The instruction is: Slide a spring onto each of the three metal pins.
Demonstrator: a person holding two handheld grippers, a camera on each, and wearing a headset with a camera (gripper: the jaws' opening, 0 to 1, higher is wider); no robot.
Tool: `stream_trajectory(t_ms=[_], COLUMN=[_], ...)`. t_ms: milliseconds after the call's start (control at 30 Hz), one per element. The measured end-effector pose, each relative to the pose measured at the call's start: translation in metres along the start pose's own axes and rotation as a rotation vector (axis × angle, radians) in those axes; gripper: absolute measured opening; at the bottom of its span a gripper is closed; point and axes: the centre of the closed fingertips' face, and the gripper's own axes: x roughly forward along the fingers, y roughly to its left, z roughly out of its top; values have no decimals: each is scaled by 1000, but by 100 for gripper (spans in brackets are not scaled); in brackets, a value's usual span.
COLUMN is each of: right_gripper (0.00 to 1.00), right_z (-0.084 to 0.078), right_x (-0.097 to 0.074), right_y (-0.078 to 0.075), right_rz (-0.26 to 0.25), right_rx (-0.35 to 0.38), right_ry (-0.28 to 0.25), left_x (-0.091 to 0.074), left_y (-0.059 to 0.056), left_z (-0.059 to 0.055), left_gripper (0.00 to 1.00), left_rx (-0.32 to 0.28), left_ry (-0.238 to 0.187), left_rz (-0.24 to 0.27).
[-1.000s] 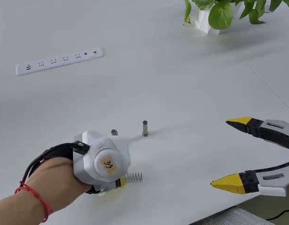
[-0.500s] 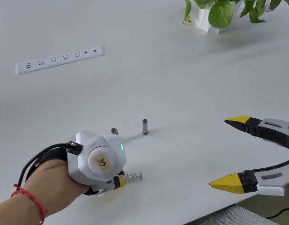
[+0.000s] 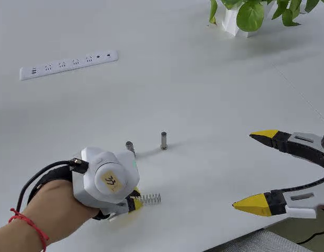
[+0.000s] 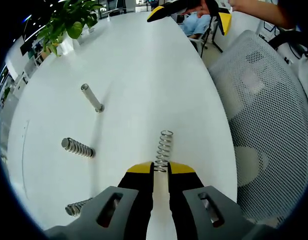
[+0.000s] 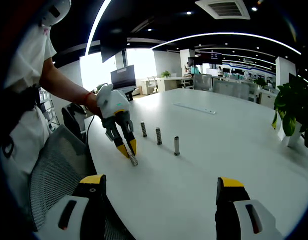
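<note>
My left gripper (image 3: 134,203) is at the near left of the white table (image 3: 204,94), shut on one end of a small spring (image 3: 150,198). The spring (image 4: 163,149) sticks out forward from the yellow tips, low over the table. Beyond it stands a bare metal pin (image 3: 164,140). To the bare pin's left stands a pin wearing a spring (image 3: 130,147). In the left gripper view the bare pin (image 4: 92,98), the sprung pin (image 4: 78,147) and another sprung pin (image 4: 76,208) form a row. My right gripper (image 3: 256,169) hovers open at the right, empty.
A white power strip (image 3: 69,65) lies at the far left. A potted plant (image 3: 251,13) stands at the far right. A mesh chair (image 4: 263,110) sits beyond the near table edge. A seam in the table (image 3: 301,97) runs along the right.
My left hand has drifted slightly left and rolled, uncovering more of the sprung pin behind it. The spring in its tips has barely moved. The right gripper has stayed put.
</note>
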Motion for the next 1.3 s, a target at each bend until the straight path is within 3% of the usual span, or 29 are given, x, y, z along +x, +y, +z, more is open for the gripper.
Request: stream_trajectory(t_ms=[167, 400, 933, 1300], right_gripper=[90, 89, 76, 55], right_z=[1, 8, 51, 85], right_x=[3, 7, 24, 48], right_y=[3, 11, 35, 64], right_rz=[11, 34, 138, 276], right_rx=[-1, -11, -55, -117], right_ry=[1, 0, -24, -7], left_x=[-4, -15, -59, -95], left_y=[-1, -3, -7, -10], left_z=[2, 14, 52, 69], left_gripper=[7, 7, 7, 7], left_rx=[-15, -51, -127, -144], left_ry=[-22, -90, -322, -476], left_rz=[0, 14, 52, 68])
